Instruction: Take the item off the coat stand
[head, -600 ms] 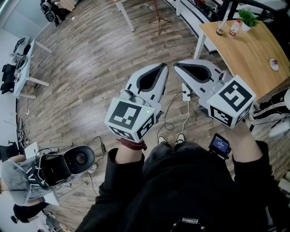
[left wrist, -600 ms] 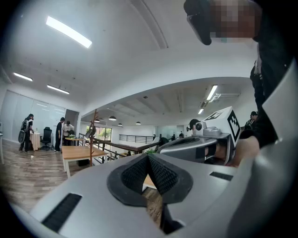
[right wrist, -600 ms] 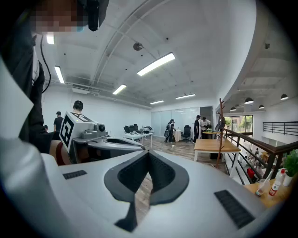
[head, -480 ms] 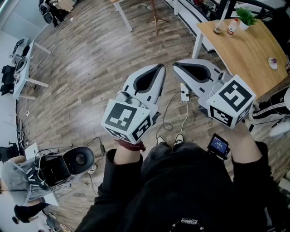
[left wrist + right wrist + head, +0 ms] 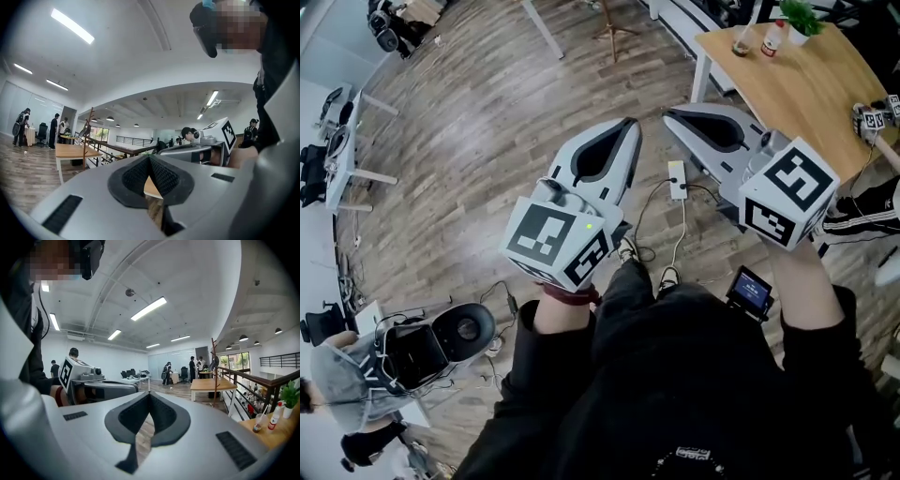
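Head view: shows left hand-held gripper point(image 5: 630, 124) and right hand-held gripper point(image 5: 667, 114) shut tight on nothing, slid slightly up-frame with the floor since a half-second back; puts the coat stand point(image 5: 612, 26) far off at top edge

Left gripper view: confirms closed, empty jaws; finds the coat stand point(image 5: 84, 149) small at left, a dark item point(image 5: 85, 131) hanging, untouched

Right gripper view: same, coat stand point(image 5: 215, 383) right of centre

Means, by judgement, approach barely begun

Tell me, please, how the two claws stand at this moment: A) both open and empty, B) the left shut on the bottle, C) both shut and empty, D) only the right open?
C: the left claw and the right claw each close tip to tip, with nothing between.
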Demonstrator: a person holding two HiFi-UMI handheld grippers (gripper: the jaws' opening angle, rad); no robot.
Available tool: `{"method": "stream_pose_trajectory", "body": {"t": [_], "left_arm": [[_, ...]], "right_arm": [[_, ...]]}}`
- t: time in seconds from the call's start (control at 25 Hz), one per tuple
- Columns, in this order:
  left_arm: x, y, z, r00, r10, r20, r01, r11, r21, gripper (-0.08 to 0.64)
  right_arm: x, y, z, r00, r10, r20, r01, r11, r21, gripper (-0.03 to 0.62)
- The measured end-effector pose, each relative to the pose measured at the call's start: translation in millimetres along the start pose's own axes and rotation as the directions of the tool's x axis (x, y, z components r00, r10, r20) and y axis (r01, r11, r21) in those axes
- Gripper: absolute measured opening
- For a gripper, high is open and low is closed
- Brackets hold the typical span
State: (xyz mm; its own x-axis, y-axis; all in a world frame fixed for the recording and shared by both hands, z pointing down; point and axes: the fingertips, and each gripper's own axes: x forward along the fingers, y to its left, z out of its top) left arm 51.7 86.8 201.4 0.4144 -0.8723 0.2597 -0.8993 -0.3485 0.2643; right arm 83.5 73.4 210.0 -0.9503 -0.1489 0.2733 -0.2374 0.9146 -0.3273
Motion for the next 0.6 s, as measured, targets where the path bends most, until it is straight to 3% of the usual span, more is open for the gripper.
{"method": "stream_pose_trajectory", "body": {"t": [0.44,0.6], "left_arm": [[57,63,-3,0.999,-0.051,0.013,0.051,0.999,-0.012,0.006],[68,105,6,0.998,-0.057,0.014,0.058,0.998,-0.015,0.006]], "right_arm": [[58,-60,7,0.999,-0.039,-0.017,0.039,0.999,-0.022,0.015],[93,-72,17,1.0,0.007,-0.019,-0.007,1.0,-0.023,0.015]]}}
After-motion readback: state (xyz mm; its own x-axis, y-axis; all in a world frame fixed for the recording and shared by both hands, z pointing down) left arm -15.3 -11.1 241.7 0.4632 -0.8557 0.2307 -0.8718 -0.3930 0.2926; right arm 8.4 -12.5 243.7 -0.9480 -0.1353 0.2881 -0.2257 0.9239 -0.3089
